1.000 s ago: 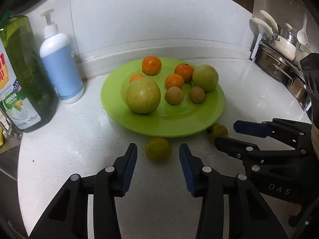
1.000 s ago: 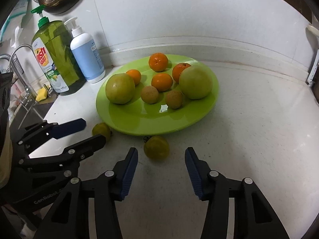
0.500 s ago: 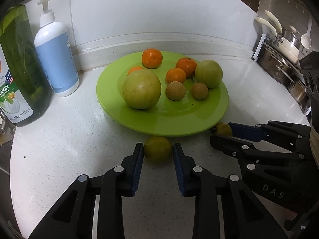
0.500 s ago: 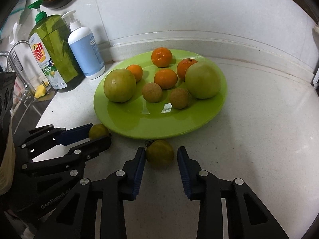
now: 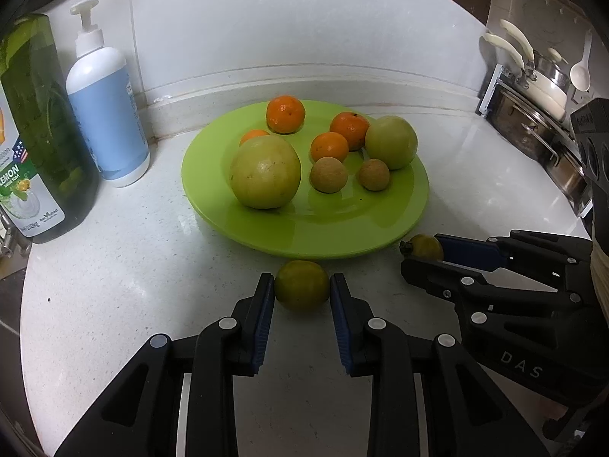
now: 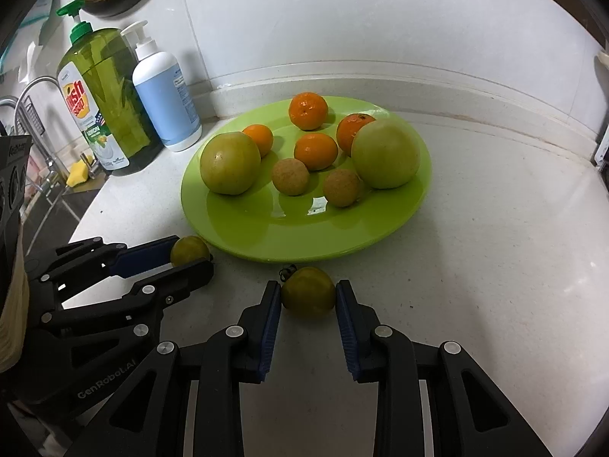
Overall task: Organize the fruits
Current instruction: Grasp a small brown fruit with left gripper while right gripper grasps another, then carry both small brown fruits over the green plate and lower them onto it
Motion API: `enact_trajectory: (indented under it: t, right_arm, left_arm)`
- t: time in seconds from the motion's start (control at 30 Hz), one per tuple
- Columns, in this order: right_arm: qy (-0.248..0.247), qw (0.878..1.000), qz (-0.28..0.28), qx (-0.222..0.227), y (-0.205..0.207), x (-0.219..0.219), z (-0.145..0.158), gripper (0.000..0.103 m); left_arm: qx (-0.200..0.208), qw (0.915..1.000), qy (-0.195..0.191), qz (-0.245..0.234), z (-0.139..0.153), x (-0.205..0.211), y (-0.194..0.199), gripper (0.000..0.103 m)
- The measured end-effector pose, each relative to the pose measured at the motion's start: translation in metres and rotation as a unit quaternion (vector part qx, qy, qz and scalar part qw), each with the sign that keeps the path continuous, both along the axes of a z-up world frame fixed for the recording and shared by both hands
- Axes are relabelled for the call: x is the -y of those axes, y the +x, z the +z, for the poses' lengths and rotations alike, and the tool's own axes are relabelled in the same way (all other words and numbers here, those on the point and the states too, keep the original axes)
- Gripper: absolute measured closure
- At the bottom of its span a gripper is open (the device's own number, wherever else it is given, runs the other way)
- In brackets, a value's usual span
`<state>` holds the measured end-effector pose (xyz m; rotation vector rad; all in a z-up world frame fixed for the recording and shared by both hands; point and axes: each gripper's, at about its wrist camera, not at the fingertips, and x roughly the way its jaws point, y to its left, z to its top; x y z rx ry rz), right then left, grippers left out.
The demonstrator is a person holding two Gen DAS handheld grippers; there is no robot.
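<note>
White counter (image 5: 114, 285) w/ green plate (image 5: 266, 228), 2 green fruits (image 5: 302, 285) (image 5: 425, 246), blue pump btl (image 5: 110, 122), dish soap (image 5: 34, 144)

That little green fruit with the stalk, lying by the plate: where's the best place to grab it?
Across its widest middle, coming in low along the counter from the near side. The green fruit with the stalk is round, with its stalk pointing toward the green plate, so the right gripper pads meet smooth flanks.
</note>
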<state>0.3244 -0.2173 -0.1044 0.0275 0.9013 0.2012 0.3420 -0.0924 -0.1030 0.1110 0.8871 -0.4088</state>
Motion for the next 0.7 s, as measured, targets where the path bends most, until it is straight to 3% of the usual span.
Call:
enact_trajectory:
  t: [0.4, 0.7]
  right_arm:
    - [0.008, 1.000, 0.005, 0.023, -0.020, 0.001, 0.024, 0.072]
    - [0.008, 0.998, 0.010, 0.066, -0.027, 0.001, 0.058, 0.072]
  left_arm:
    - [0.026, 0.9996, -0.011, 0.006, 0.032, -0.005, -0.020, 0.073]
    - [0.084, 0.9963, -0.017, 0.005, 0.071, -0.009, -0.027, 0.073]
